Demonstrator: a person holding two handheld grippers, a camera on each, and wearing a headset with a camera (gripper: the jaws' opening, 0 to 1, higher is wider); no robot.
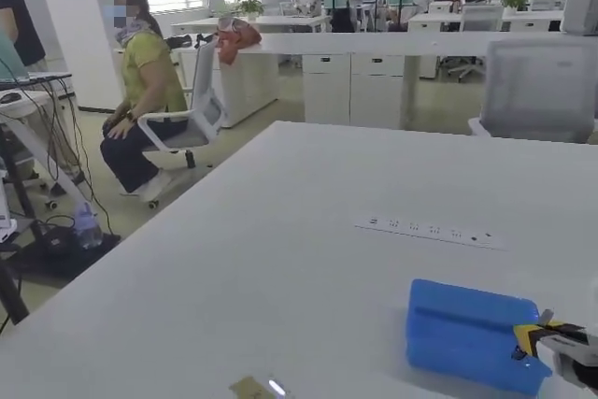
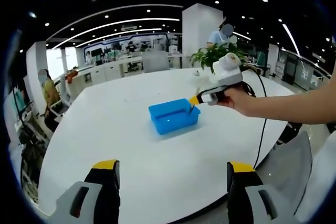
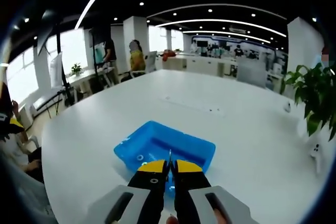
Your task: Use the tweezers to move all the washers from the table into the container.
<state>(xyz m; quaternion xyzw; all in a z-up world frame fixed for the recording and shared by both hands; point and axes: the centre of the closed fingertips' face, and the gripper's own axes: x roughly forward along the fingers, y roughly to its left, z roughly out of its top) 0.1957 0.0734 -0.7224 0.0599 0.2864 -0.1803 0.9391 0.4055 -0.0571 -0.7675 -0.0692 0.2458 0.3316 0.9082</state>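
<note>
Yellow-tipped fingers [image 3: 154, 167] of the right gripper [image 3: 169, 165] pinch tight on the tweezers [image 3: 169, 155], tip over the blue container [image 3: 202, 153], where one washer [image 3: 140, 157] lies. Any washer in the tip is too small to tell. Best lower it within the walls before easing off. Left gripper [image 2: 173, 165] gapes wide, empty, above the surface [image 2: 105, 124].

Bright blue container [image 1: 472, 334] on a plain white bench [image 1: 280, 259]; left gripper [image 2: 172, 166] and right gripper [image 3: 169, 167] have black jaws (yellow-capped); silvery tweezers [image 3: 169, 153].
</note>
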